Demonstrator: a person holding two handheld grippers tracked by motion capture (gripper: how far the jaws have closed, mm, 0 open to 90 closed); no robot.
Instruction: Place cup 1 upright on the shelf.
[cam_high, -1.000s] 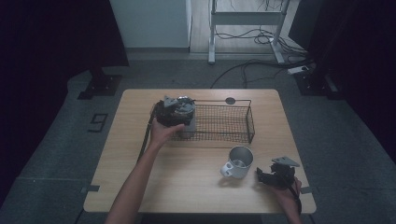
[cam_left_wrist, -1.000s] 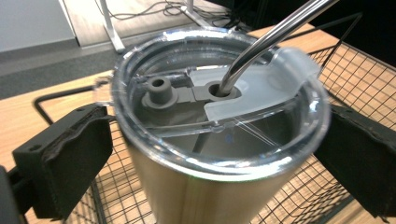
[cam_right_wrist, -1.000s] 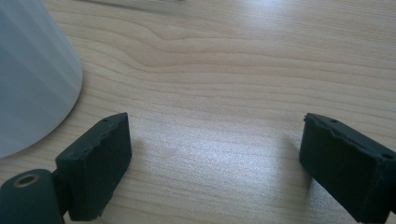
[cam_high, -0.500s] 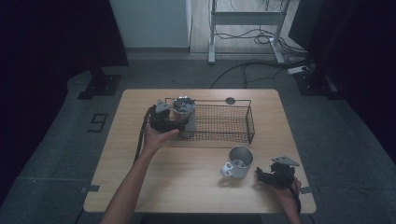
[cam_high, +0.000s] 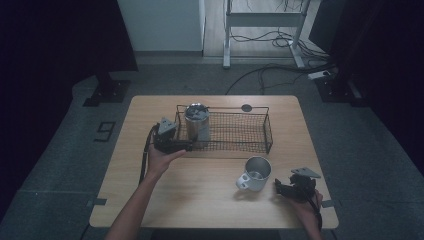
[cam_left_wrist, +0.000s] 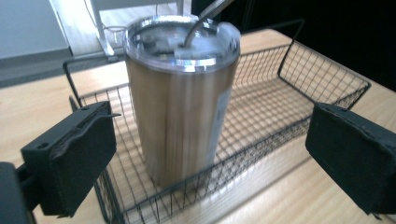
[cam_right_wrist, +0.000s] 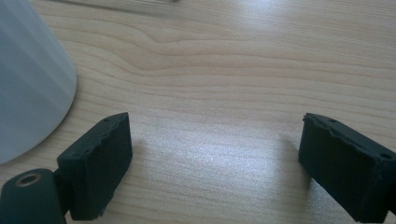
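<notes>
High view: the steel tumbler (cam_high: 197, 122) stands upright in the left end of the wire basket (cam_high: 250, 131) on the tabletop (cam_high: 200, 185). The left gripper (cam_high: 172, 142) sits just outside that end, apart from the tumbler. A metal mug (cam_high: 255, 173) stands outside the basket, near the right gripper (cam_high: 287, 189); judged from this, the tumbler is placed and the mug remains.

Left gripper view: jaws wide open, holding nothing; the lidded tumbler (cam_left_wrist: 180, 93) stands beyond them, the rest of the basket (cam_left_wrist: 303, 88) bare.

Right gripper view: jaws wide open over bare wood, the mug (cam_right_wrist: 28, 84) beside the left one.
</notes>
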